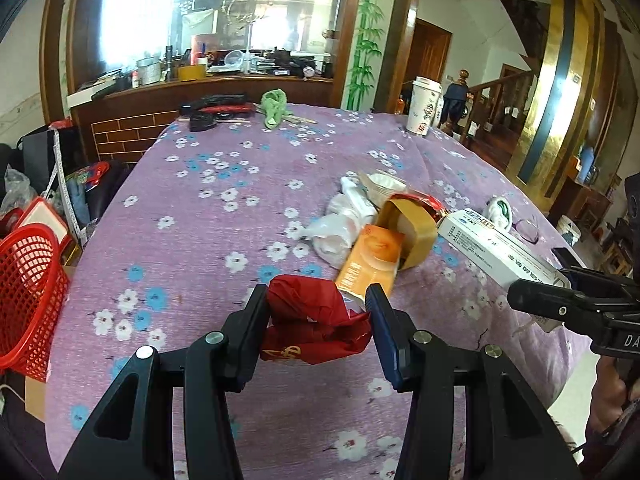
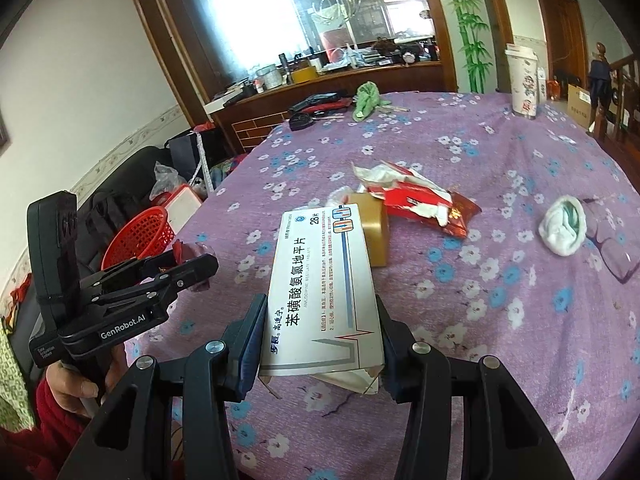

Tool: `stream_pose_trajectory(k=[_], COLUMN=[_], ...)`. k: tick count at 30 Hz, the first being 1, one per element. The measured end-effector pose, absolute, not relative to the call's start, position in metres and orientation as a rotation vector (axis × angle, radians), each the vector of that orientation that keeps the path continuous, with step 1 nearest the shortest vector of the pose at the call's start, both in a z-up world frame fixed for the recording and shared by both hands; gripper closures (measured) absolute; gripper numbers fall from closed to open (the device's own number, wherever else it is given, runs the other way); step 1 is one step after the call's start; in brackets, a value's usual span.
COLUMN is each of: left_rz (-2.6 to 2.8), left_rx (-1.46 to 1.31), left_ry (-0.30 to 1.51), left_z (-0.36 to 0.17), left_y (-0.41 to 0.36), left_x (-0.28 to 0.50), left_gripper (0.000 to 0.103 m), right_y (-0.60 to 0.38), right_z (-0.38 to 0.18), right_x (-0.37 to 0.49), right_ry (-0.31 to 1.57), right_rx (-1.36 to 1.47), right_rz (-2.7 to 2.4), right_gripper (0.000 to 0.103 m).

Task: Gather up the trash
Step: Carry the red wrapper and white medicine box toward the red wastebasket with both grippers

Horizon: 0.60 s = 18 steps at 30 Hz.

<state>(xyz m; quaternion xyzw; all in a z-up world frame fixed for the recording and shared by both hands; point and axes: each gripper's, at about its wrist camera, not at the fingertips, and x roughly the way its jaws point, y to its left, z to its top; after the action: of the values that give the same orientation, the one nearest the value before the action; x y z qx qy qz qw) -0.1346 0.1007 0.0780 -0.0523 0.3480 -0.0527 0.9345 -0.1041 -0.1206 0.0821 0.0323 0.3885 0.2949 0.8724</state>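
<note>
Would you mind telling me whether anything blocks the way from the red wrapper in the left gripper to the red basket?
Nothing visible does. The left gripper holds the red wrapper, and only bare tablecloth lies between it and the red basket beyond the table's left edge.

— What sort of room is it?
— A table (image 1: 208, 200) under a purple flowered cloth, with a wooden counter (image 1: 200, 92) behind it, cluttered, beneath a big glass pane (image 1: 224, 12) glaring with daylight.
— And to the right?
— A bamboo painting (image 1: 366, 40), a brown door (image 1: 430, 56), and a wooden staircase (image 1: 500, 92) by white walls.
</note>
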Motion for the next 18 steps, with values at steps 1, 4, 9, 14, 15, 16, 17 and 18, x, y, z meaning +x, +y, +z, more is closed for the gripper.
stream_pose_trajectory(k=[1, 4, 9, 14, 15, 16, 17, 18], left_rz=[-0.102, -0.09, -0.07, -0.029, -0.018, 0.001, 0.015, 0.03], left_rx=[-0.108, -0.112, -0.12, -0.145, -0.152, -0.161, -0.167, -0.175], left_ry=[0.709, 0.71, 0.704, 0.682, 0.676, 0.668, 0.662, 0.656], left_z=[0.078, 0.079, 0.081, 0.091, 0.093, 0.096, 0.099, 0.102], left_y=[0.103, 0.108, 0.118, 0.143, 0.149, 0.159, 0.167, 0.175], left_x=[-0.135, -0.137, -0.14, -0.146, -0.148, -0.15, -0.152, -0.154], left_gripper=[0.055, 0.055, 0.055, 0.055, 0.055, 0.055, 0.055, 0.055], right_y=[-0.118, -0.111, -0.092, -0.067, -0.059, -0.051, -0.043, -0.034], right_z=[0.083, 0.083, 0.082, 0.087, 0.09, 0.093, 0.094, 0.096], right_x=[-0.104, -0.101, -0.1, -0.097, -0.097, -0.097, -0.096, -0.096], right_ry=[0.811, 0.824, 0.845, 0.858, 0.856, 0.853, 0.852, 0.851], right_rx=[0.063, 0.064, 0.039, 0.007, -0.004, -0.015, -0.024, -0.035], right_rz=[0.62, 0.644, 0.683, 0.733, 0.746, 0.76, 0.769, 0.783], right_gripper=[0.051, 0.051, 0.051, 0.051, 0.051, 0.051, 0.051, 0.051])
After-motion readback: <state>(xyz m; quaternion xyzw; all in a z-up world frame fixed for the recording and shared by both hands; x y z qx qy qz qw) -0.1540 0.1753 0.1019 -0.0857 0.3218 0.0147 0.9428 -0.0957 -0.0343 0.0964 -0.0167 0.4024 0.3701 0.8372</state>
